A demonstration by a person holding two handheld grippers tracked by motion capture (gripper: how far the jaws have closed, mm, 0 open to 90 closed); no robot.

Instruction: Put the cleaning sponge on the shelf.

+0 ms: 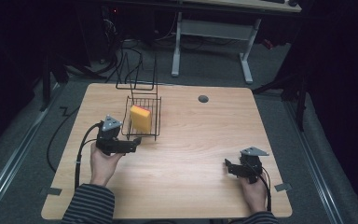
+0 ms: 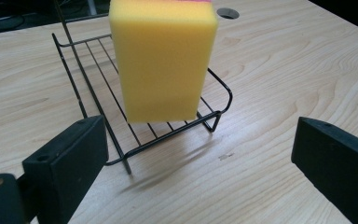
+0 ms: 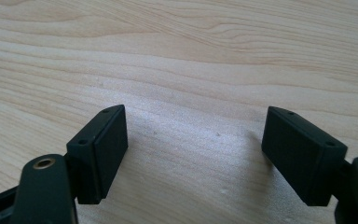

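A yellow sponge (image 1: 141,119) with a pink top edge stands upright in a black wire rack (image 1: 154,129) on the wooden table. In the left gripper view the sponge (image 2: 163,60) rises from the rack (image 2: 221,100) a short way ahead of the jaws. My left gripper (image 1: 137,141) is held at the rack's near left corner, open, with bare table between its jaws (image 2: 200,158). My right gripper (image 1: 227,165) rests low at the table's near right, open over bare wood (image 3: 193,154).
The rack's tall wire back (image 1: 137,70) stands at the table's far edge. A round cable hole (image 1: 203,99) sits at the far middle. Beyond the table are a white desk frame (image 1: 212,44) and cables on the floor.
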